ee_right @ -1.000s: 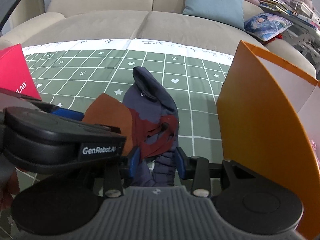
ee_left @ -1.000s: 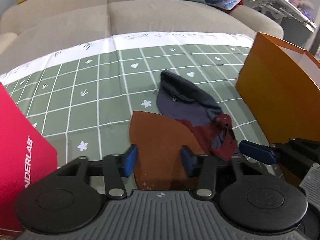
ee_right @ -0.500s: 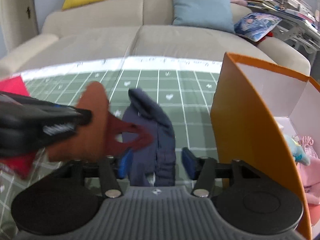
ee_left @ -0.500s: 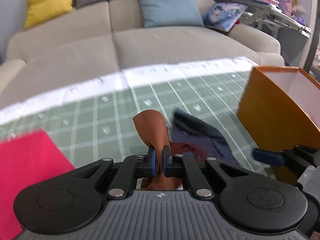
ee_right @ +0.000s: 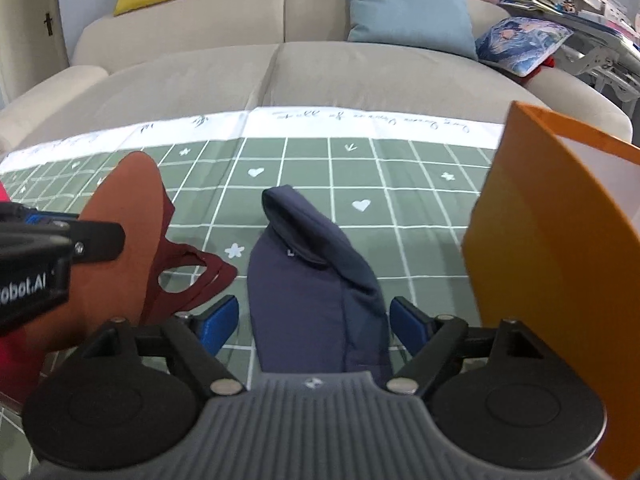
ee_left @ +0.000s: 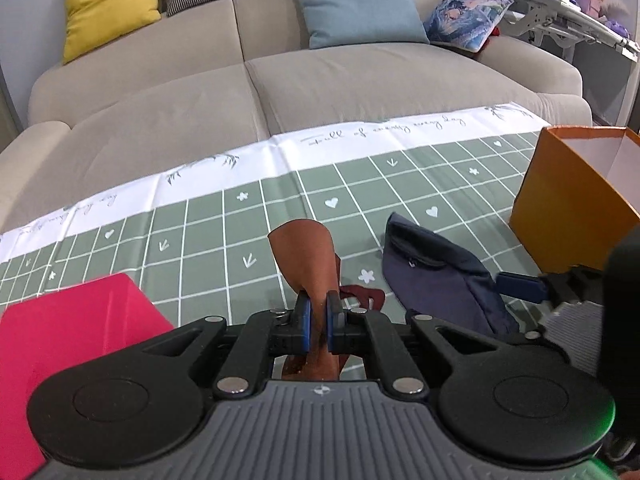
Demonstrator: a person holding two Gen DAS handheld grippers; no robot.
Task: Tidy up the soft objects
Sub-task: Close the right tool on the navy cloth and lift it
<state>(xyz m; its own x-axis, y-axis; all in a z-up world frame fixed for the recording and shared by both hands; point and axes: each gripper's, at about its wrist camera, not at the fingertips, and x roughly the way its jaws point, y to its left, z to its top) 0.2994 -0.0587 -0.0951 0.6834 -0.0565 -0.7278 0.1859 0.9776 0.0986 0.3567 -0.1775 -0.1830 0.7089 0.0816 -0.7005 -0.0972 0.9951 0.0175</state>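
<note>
The left gripper (ee_left: 316, 322) had its fingers clamped on the rust-brown cloth (ee_left: 306, 256) at lower centre, lifted off the green checked tabletop (ee_left: 208, 236). The right gripper (ee_right: 314, 322), whose fingers had just been spreading, stood open astride the navy garment (ee_right: 316, 280) lying on the cloth cover, seemingly without touching it. An orange bag (ee_right: 552, 264) stood at right.

Two cloth items ahead of the grippers, one rust-brown piece (ee_left: 306, 258) and one navy piece (ee_right: 316, 280), two open boxes, one pink (ee_left: 60, 340), one orange (ee_right: 552, 264), four sofa cushions (ee_left: 352, 0)
</note>
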